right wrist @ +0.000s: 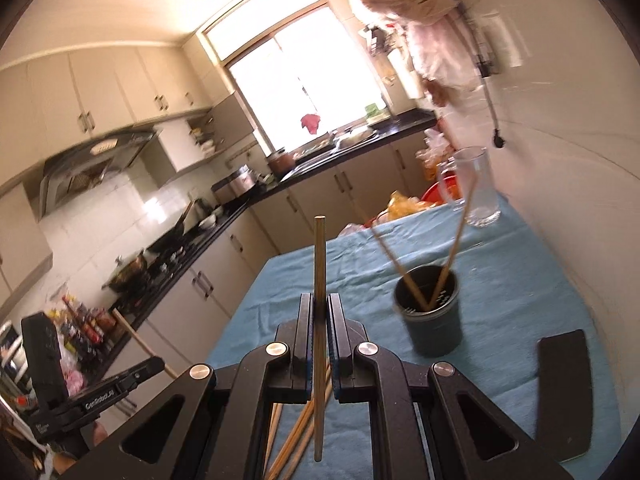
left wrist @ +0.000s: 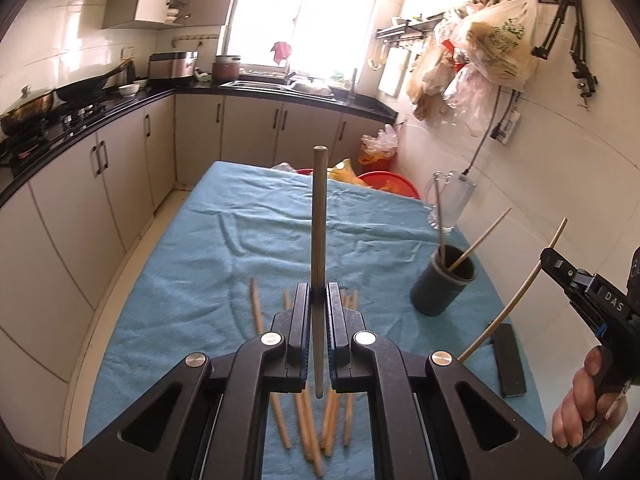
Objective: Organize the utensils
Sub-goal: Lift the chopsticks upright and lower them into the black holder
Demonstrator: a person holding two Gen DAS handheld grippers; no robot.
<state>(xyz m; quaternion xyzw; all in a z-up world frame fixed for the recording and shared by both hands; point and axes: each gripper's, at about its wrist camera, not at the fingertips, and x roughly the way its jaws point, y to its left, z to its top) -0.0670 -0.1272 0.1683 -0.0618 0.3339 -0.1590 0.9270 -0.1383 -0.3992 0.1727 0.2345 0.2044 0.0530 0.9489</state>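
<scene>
From the left wrist view, the left gripper (left wrist: pixel 319 292) has its fingers pinching a single chopstick (left wrist: pixel 319 216), which stands roughly upright between them, above the blue towel (left wrist: pixel 224 240) covering the worktop. Under the gripper there's a loose pile of chopsticks (left wrist: pixel 308 412) lying flat on the towel; it looks like about seven or eight, though the gripper hides part of the pile, so don't hold anyone to that. Off to the right sits the dark holder cup (left wrist: pixel 444 280) with two chopsticks leaning inside it. The right gripper (left wrist: pixel 560 268) shows at the edge, clamped on its own pale chopstick (left wrist: pixel 516 292), near the cup but not over it. A glass mug (left wrist: pixel 450 204) stands behind the cup, and a flat black bar (left wrist: pixel 508 360) lies on the towel.

From the right wrist view, same story: the right gripper's fingers are closed on a chopstick (right wrist: pixel 319 276) held vertical. The holder cup (right wrist: pixel 430 312) is ahead and to the right, the two sticks inside crossing in a V. A few of the loose chopsticks (right wrist: pixel 298 432) peek out below the fingers. The left gripper (right wrist: pixel 132 376) is low on the left with its stick.

So, early days: two in the cup, two in the air, and most of the pile still to go.
</scene>
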